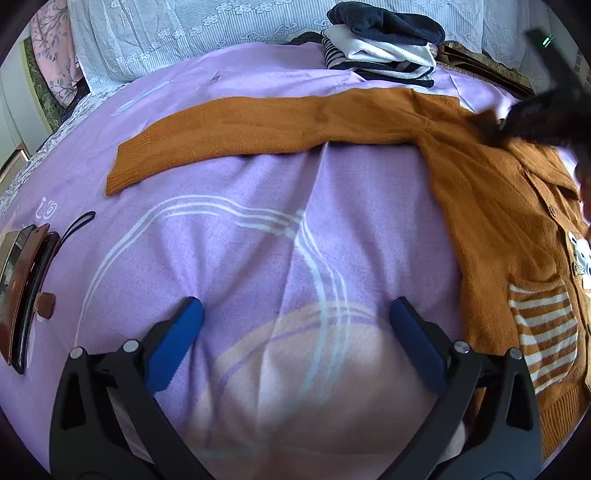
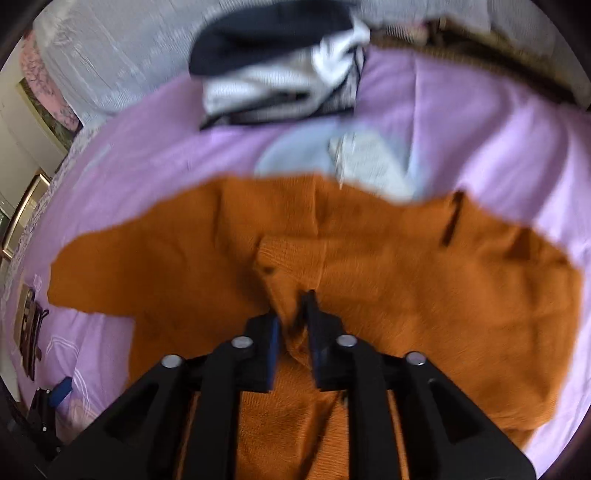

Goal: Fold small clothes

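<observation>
A bed covered with a purple sheet fills both views, white curved lines printed across it. At 12 o'clock in the left wrist view a pale lace cover runs along the far edge of the bed.

The orange cardigan lies spread flat on the sheet. In the left wrist view its body takes up the 3 o'clock side, with a striped pocket toward 4 o'clock, and one sleeve stretches straight out from the shoulder to about 10 o'clock, its cuff resting on the sheet. In the right wrist view the cardigan fills the middle and lower part of the picture, which is blurred.

A pile of folded clothes, dark blue on top with white and striped pieces beneath, sits at 12 o'clock on the sheet, just beyond the sleeve and apart from it.

The left gripper hangs over bare sheet at 6 o'clock, its blue-padded fingers spread wide with nothing between them. The right gripper has its fingers drawn close together, pinching a raised fold of the cardigan near its middle.

At 9 o'clock in the left wrist view a brown case with a black wrist strap lies on the sheet, well apart from the cardigan.
</observation>
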`<move>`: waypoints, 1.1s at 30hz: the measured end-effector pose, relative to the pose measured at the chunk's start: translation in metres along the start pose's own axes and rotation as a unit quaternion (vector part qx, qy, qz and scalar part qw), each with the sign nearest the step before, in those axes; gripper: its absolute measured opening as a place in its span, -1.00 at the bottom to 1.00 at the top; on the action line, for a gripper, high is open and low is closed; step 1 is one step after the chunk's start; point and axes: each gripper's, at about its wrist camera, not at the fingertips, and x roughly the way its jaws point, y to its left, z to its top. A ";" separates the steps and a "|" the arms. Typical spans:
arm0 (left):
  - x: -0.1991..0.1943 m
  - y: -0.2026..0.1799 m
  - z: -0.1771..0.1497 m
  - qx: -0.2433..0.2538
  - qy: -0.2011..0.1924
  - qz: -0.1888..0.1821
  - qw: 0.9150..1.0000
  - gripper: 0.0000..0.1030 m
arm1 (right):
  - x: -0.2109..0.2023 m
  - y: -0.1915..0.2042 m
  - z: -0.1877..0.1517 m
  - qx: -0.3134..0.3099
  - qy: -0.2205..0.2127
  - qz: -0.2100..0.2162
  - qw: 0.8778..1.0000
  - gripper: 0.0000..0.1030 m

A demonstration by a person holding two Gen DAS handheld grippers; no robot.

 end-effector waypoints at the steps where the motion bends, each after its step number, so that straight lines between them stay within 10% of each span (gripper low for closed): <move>1: 0.000 0.000 0.000 0.000 0.000 0.000 1.000 0.96 | -0.002 -0.001 -0.002 0.004 -0.006 0.015 1.000 -0.34; 3: 0.000 0.000 0.000 0.000 0.000 0.000 1.000 0.96 | -0.015 0.000 -0.003 0.007 -0.016 0.040 0.999 0.01; 10: 0.001 0.000 0.000 0.001 0.000 0.003 1.000 0.96 | -0.107 -0.065 -0.018 0.045 -0.141 0.005 0.989 -0.02; 18: 0.002 -0.001 0.001 0.003 0.002 0.006 1.000 0.96 | -0.057 -0.163 -0.043 0.154 -0.049 -0.054 0.985 -0.11; 24: 0.002 -0.001 0.001 0.003 0.002 0.006 1.000 0.96 | -0.091 -0.123 -0.048 0.093 -0.094 -0.060 0.989 -0.10; 29: 0.002 -0.002 0.010 0.000 0.033 0.005 0.999 0.96 | -0.057 -0.104 -0.077 0.052 -0.011 -0.068 0.996 -0.02; 33: -0.010 0.012 0.028 -0.030 0.045 -0.045 0.998 0.96 | -0.076 -0.091 -0.065 0.048 -0.044 -0.056 0.996 -0.02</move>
